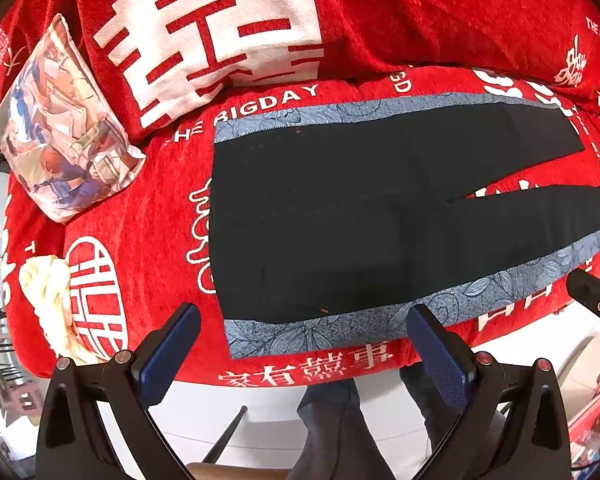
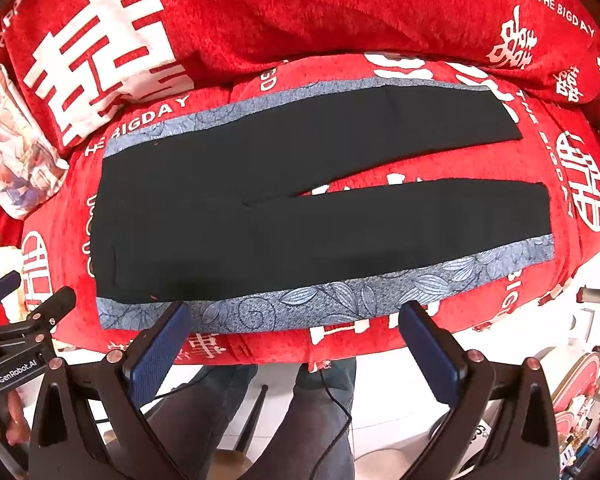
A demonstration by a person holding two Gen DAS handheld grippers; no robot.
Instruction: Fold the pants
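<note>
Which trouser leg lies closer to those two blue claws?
The near leg, whose leaf-patterned blue stripe faces the open grippers; the far leg lies by the cushions.

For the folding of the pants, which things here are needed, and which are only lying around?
Needed:
- pants, spread flat, both legs apart
- left hand-held gripper, open, holding nothing
- right hand-held gripper, open, holding nothing
- red cover, the surface under the pants

Only lying around:
- printed pillow, at the left
- cream cloth, bunched at the left edge
</note>
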